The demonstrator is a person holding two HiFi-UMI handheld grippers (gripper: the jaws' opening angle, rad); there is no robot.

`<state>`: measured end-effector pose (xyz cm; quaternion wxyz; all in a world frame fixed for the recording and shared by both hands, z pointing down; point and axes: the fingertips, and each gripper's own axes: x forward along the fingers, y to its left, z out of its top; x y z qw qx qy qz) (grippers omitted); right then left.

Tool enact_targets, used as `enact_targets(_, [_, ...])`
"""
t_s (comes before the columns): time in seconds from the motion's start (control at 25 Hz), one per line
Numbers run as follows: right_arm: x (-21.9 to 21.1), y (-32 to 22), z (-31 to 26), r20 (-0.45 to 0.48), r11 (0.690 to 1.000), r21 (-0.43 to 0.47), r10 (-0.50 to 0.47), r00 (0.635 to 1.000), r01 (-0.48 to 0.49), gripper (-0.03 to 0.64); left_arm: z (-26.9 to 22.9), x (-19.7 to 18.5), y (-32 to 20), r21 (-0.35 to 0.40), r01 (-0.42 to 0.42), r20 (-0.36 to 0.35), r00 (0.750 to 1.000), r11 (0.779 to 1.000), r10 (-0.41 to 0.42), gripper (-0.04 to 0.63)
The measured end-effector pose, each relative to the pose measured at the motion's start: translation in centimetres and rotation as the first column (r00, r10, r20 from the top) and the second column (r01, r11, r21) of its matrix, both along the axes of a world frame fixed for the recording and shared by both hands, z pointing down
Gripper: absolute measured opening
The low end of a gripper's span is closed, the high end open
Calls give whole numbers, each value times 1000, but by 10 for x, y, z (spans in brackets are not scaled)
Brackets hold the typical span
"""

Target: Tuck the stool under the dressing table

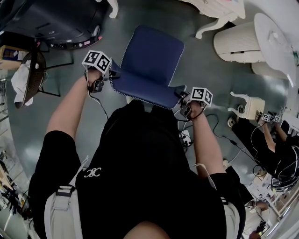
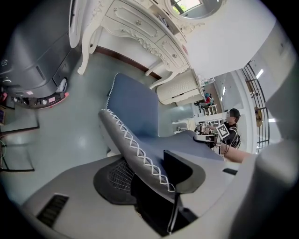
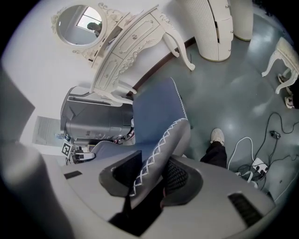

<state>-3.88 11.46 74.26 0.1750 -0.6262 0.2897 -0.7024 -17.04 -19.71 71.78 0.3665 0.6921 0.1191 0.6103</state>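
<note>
Gripping the stool (image 1: 150,60) by the two near corners of its blue seat, the person stands right behind it. In the head view the seat fills the centre of the floor, and its long axis runs from the person at 6 o'clock away toward 12.

The left gripper (image 1: 113,74) is clamped on the corner at about 9 o'clock of the seat. Its own view shows the cross-stitched edge (image 2: 140,156) pinched between the meshed pad and the black pad. The right gripper (image 1: 181,97) is clenched on the corner at about 4 o'clock, with the same stitched edge (image 3: 152,161) caught between its pads. Both grippers point steeply down, and neither stands clearly nearer the goal than the other.

The dressing table (image 1: 219,9) lies beyond the far edge of the seat, at 12 to 1 o'clock and well apart from it. One curved white leg (image 1: 112,7) shows at 11 o'clock and another (image 1: 211,27) at 1 o'clock. The gap between those legs is probably where the stool must go, so the coming push looks like a straight run toward 12 or a little right of it. A white fluted cabinet (image 1: 236,43) stands at 2 o'clock, just beside the table's right leg.
</note>
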Motion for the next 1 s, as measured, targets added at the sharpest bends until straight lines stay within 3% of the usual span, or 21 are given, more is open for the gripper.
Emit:
enact_targets(0.44, [5,-7,-13,-32,999,45,5,999,-3,137,-15,7,-5,3,10,-63,998,1000,-10,199])
enact_targets(1.0, [40,-33,-47,-87,999,41,-3,996,6,143,-35,24,-24,-62,66,-88,994,996,-71,206])
